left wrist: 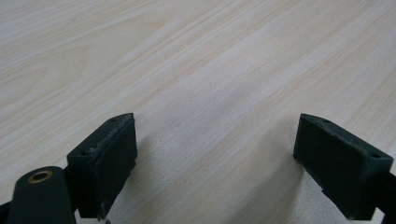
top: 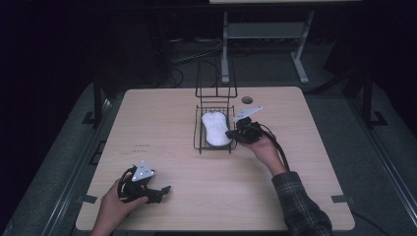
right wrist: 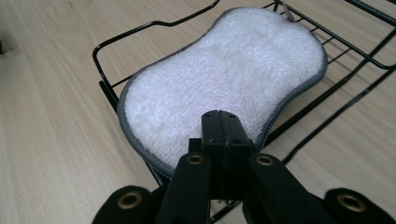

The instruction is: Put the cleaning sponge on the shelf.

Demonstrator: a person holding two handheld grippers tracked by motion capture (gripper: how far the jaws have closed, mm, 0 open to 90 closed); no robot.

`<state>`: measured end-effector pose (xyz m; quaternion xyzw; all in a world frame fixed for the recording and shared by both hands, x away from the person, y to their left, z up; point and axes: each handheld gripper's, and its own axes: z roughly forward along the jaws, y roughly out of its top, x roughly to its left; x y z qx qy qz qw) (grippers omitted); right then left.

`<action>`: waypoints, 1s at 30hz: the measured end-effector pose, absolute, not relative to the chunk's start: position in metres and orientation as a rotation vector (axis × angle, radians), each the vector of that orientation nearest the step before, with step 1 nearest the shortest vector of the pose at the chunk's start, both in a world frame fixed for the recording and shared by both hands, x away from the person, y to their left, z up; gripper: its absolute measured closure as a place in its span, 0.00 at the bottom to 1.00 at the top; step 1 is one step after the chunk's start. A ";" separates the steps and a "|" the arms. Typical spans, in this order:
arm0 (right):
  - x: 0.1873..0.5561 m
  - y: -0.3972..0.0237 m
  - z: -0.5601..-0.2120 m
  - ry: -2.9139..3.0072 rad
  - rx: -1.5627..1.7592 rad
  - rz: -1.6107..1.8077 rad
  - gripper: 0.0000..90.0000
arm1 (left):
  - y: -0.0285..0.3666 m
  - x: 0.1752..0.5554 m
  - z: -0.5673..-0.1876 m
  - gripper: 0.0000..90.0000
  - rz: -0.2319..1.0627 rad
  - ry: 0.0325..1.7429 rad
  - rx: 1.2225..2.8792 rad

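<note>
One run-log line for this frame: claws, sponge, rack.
left claw: open, over bare table | right claw: shut, at sponge edge, grip unclear | sponge: flat in wire rack

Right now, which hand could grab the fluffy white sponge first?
Right. Its tongs sit beside the white sponge in the wire basket; the left tongs rest far away near the table's front edge.

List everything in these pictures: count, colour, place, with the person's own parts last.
table: one, light wood, under everything.
wire basket: one, black, table's middle, far side.
sponge pad: one, white with grey edge, lying in the basket.
round hole: one, grey, far edge of the table.
desk frame: one, pale grey, on the floor beyond the table.
left gripper: one, black, jaws apart above bare table, near left.
right gripper: one, black, jaws together at the pad's edge.
hands: two, each holding a gripper.
</note>
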<state>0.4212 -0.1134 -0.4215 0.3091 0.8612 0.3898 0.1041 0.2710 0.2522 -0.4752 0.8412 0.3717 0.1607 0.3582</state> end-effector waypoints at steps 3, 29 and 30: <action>0.421 -0.107 -0.423 2.547 0.900 1.153 1.00 | 0.252 0.271 -0.475 0.14 0.415 0.959 2.170; 0.402 -0.151 -0.411 2.464 1.018 1.203 0.79 | 0.252 0.271 -0.475 0.14 0.415 0.959 2.170; 0.399 -0.156 -0.411 2.445 1.044 1.194 0.71 | 0.252 0.271 -0.475 0.14 0.415 0.959 2.170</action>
